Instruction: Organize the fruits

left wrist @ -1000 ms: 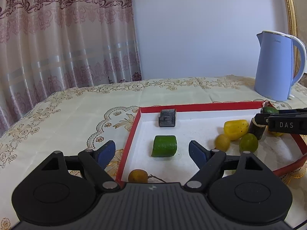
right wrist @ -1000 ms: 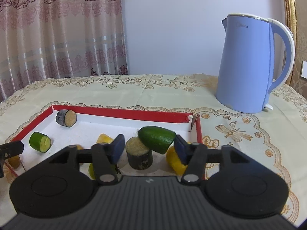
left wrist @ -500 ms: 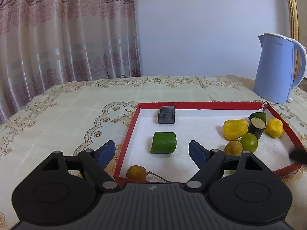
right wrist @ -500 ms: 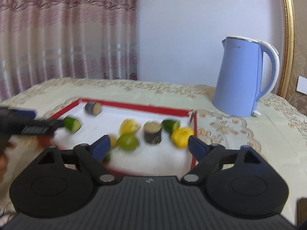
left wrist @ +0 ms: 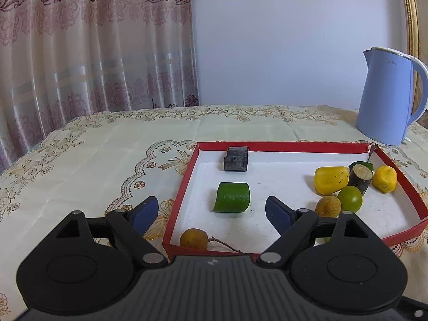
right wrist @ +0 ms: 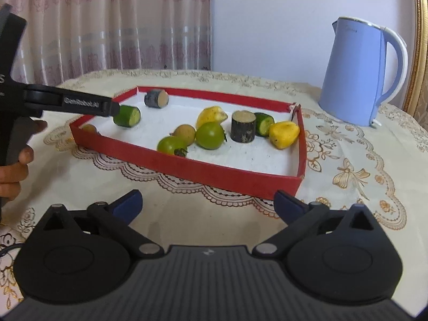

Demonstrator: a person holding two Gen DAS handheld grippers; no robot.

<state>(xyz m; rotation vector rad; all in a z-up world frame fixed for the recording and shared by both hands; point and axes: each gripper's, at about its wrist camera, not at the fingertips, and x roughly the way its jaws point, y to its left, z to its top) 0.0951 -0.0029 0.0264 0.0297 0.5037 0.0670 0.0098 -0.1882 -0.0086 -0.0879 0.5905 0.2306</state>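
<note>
A red-rimmed white tray (left wrist: 281,145) holds the fruit. A green cut piece (left wrist: 232,197) lies just ahead of my left gripper (left wrist: 211,211), which is open above the tray's near left corner, with a small brown fruit (left wrist: 194,239) below it. A dark cut chunk (left wrist: 236,158) lies further back. At the right end cluster yellow fruits (left wrist: 331,179), a dark cylinder (left wrist: 361,178) and a green round fruit (left wrist: 349,198). My right gripper (right wrist: 208,200) hangs over the tablecloth in front of the tray (right wrist: 214,171), its jaws opening with nothing between them.
A blue kettle (right wrist: 355,72) stands behind the tray's right corner. A hand (right wrist: 13,160) holds the left gripper, whose finger (right wrist: 80,104) reaches in beside the green piece (right wrist: 127,115). A curtain hangs behind the patterned tablecloth (left wrist: 107,155).
My right gripper has opened wide and drawn back from the fruit cluster to outside the tray, leaving the left wrist view. The left gripper has kept its place.
</note>
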